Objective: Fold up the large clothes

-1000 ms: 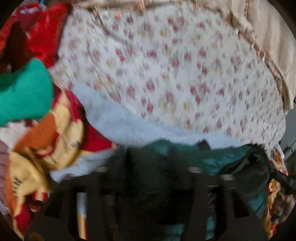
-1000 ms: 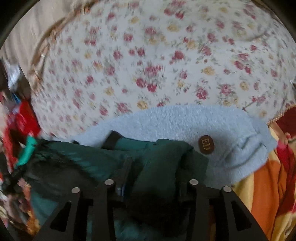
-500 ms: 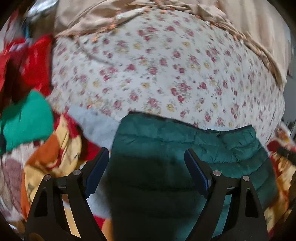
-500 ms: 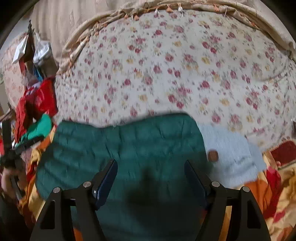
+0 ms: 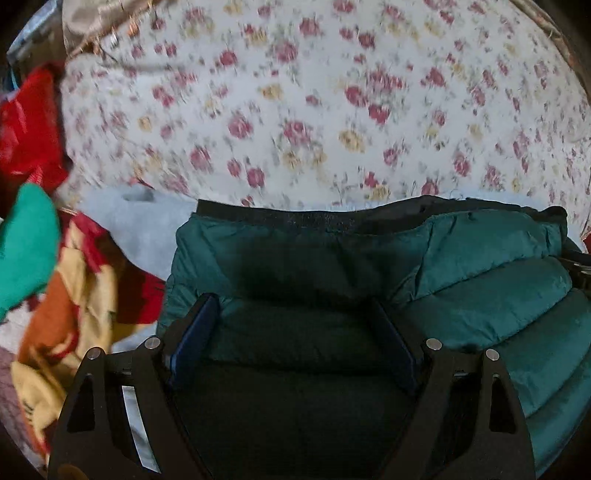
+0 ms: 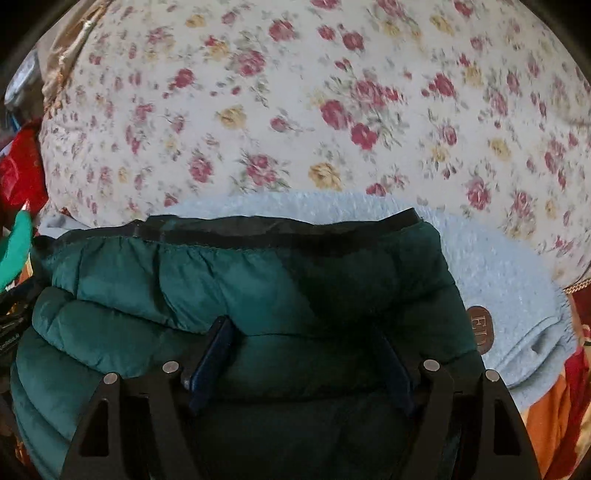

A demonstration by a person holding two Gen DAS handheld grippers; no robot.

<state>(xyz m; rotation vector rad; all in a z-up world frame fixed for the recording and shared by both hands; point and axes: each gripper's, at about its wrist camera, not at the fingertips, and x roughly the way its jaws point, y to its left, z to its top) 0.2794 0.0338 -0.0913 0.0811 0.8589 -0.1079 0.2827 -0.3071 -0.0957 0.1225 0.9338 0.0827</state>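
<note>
A dark green quilted puffer jacket (image 5: 480, 288) lies folded on the near edge of a floral bedsheet (image 5: 314, 110), black hem band facing the bed. My left gripper (image 5: 295, 314) is open, jaws wide apart, low over the jacket's left part. My right gripper (image 6: 303, 332) is open too, over the jacket (image 6: 184, 280) near its right end. A light blue fleece garment (image 6: 498, 288) with a brown round patch (image 6: 480, 328) lies under the jacket. Neither gripper holds cloth.
A pile of clothes sits at the left: a bright green piece (image 5: 26, 251), red fabric (image 5: 26, 125), and an orange-yellow patterned cloth (image 5: 74, 302). The same orange cloth shows at the right (image 6: 554, 417). Beige bedding edges the sheet (image 5: 92, 26).
One second ago both grippers were shut on the bunched jacket. They let go and opened; the jacket now lies folded and flat, and both grippers have dropped closer over it.
</note>
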